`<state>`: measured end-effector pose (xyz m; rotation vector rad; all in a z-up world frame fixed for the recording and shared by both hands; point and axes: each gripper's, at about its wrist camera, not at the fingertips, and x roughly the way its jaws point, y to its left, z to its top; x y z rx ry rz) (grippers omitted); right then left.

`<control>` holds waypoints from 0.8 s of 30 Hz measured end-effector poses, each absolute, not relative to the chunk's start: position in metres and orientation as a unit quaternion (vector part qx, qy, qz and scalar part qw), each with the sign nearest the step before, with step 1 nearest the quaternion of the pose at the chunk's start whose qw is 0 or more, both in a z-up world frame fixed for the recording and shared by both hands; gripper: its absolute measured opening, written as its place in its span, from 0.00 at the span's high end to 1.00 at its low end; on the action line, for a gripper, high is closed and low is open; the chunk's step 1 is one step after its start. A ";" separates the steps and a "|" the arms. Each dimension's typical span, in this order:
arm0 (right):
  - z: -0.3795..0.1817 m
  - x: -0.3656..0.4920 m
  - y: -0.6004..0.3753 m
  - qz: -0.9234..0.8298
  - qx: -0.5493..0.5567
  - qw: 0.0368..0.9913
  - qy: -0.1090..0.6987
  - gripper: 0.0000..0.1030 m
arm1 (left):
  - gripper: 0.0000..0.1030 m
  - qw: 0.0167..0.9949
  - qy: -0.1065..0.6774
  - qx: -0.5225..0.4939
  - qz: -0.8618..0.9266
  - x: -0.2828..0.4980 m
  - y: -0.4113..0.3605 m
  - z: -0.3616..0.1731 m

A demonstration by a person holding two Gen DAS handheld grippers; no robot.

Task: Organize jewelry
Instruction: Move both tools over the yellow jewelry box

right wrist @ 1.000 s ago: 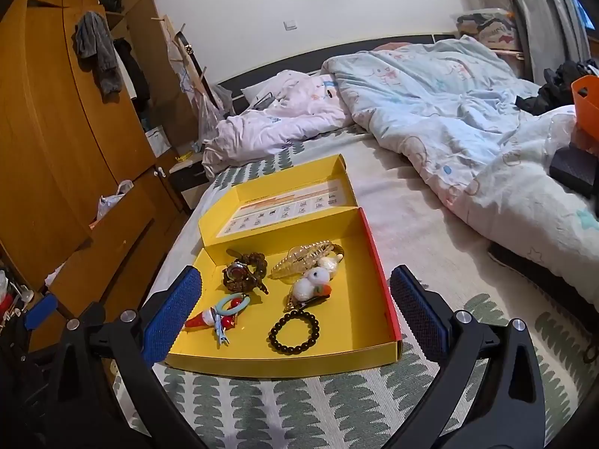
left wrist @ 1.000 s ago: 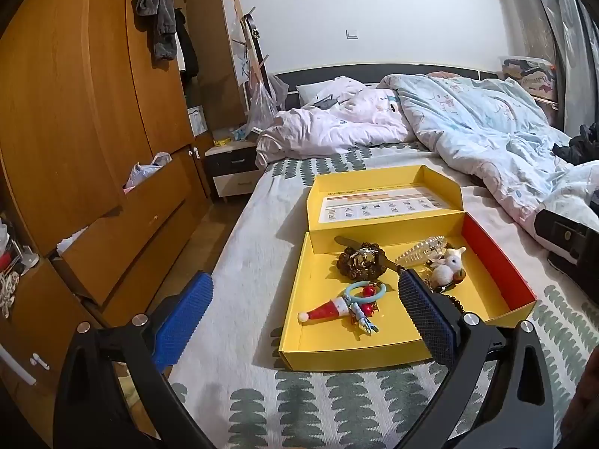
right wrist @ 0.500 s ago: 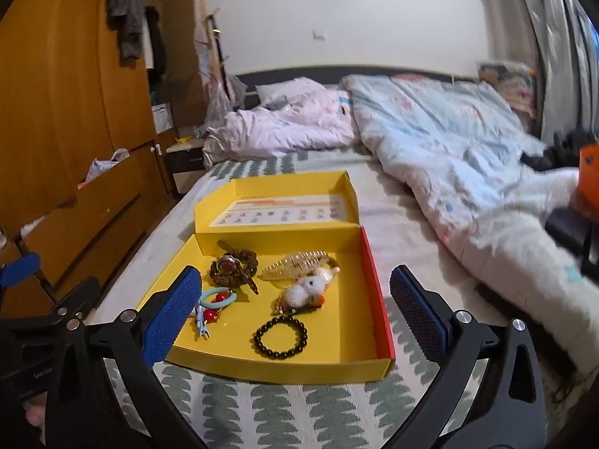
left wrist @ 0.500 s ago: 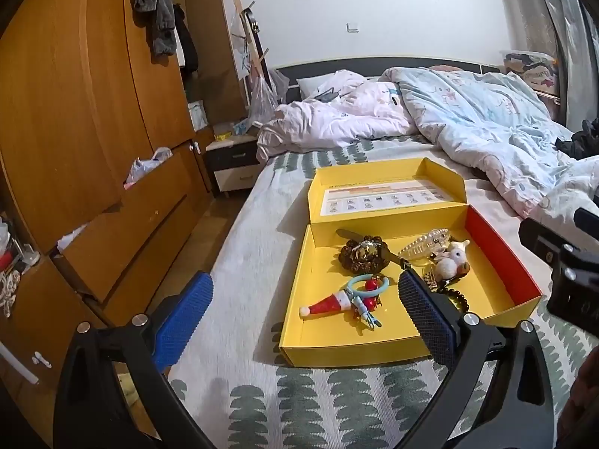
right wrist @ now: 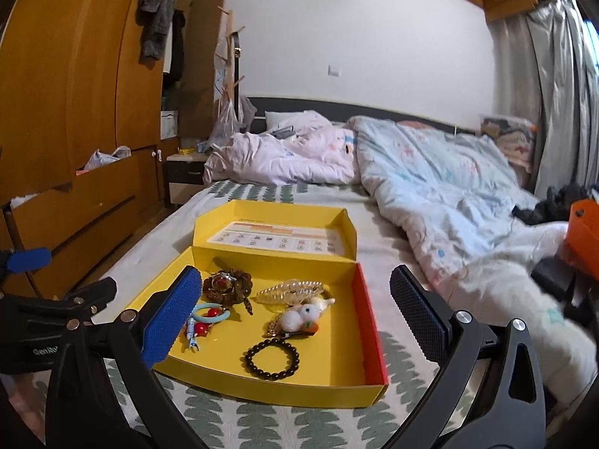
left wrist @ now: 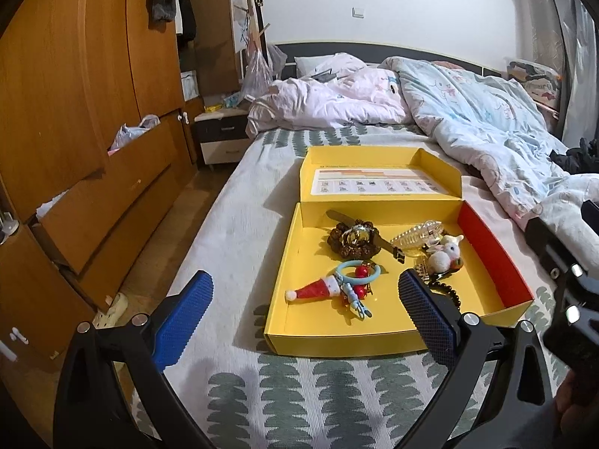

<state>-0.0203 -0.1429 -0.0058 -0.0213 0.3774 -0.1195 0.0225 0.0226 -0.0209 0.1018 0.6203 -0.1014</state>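
One open yellow box [right wrist: 338,336] on the bed [right wrist: 262,422] holds one black bead bracelet [right wrist: 272,358] and five other trinkets. Left gripper [left wrist: 305,312] and right gripper [right wrist: 290,308] hover nearby, fingers spread, empty.

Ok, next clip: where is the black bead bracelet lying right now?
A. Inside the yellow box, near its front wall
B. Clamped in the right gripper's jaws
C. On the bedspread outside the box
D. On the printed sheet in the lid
A: in the right wrist view the black bead bracelet lies flat on the floor of the yellow box, close to the front wall, and both grippers are open and empty.
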 end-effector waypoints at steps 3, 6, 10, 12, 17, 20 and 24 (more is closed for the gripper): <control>-0.012 -0.014 -0.148 -0.054 0.013 0.975 0.216 0.03 | 0.04 0.948 0.312 0.060 -0.034 0.028 0.021 -0.027; -0.023 -0.002 -0.153 -0.055 0.029 0.964 0.257 0.03 | 0.04 0.941 0.331 0.065 -0.028 0.036 0.020 -0.036; -0.035 0.007 -0.160 -0.052 0.061 0.953 0.292 0.03 | 0.04 0.932 0.357 0.069 -0.016 0.045 0.018 -0.049; -0.038 0.009 -0.164 -0.047 0.079 0.948 0.305 0.03 | 0.04 0.931 0.358 0.065 -0.011 0.046 0.019 -0.050; -0.040 0.010 -0.166 -0.046 0.091 0.943 0.316 0.03 | 0.04 0.929 0.366 0.056 -0.005 0.046 0.021 -0.052; -0.040 0.010 -0.167 -0.046 0.089 0.942 0.322 0.03 | 0.04 0.931 0.363 0.046 -0.005 0.045 0.022 -0.052; -0.039 0.009 -0.167 -0.041 0.091 0.941 0.325 0.03 | 0.04 0.930 0.363 0.052 -0.010 0.044 0.019 -0.052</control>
